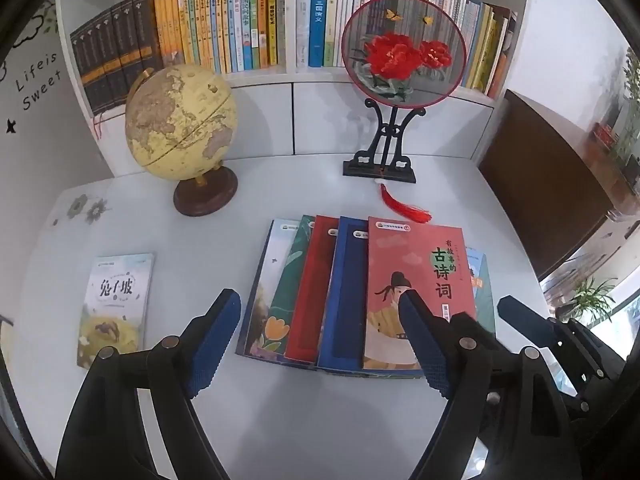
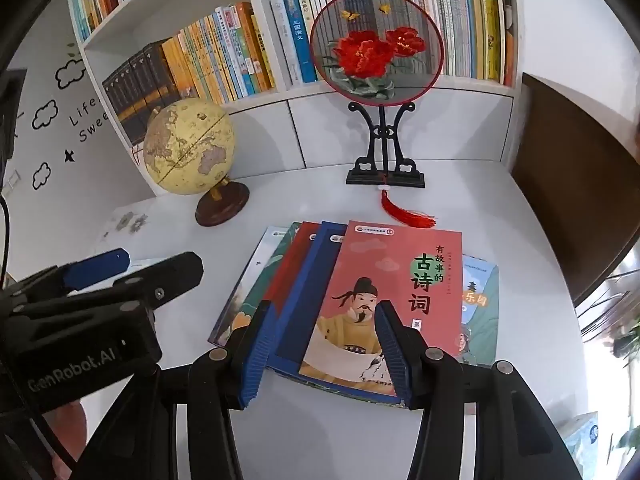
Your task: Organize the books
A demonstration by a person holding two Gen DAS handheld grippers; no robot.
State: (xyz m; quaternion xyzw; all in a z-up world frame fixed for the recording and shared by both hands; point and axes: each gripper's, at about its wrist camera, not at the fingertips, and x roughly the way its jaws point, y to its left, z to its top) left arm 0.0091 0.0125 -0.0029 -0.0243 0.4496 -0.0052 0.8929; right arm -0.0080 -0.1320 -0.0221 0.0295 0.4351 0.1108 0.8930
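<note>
Several thin books lie fanned out flat on the white table. On top is a salmon-red book with a robed figure on its cover. A blue book and a red book peek out to its left. A pale book lies alone at the left. My left gripper hangs open and wide above the fan's near edge, holding nothing. My right gripper hovers over the salmon-red book with its jaws apart and narrower, touching nothing.
A globe stands at the back left. A round red-flower fan on a black stand with a red tassel stands at the back right. Behind them a white shelf holds upright books. A dark brown panel borders the table's right side.
</note>
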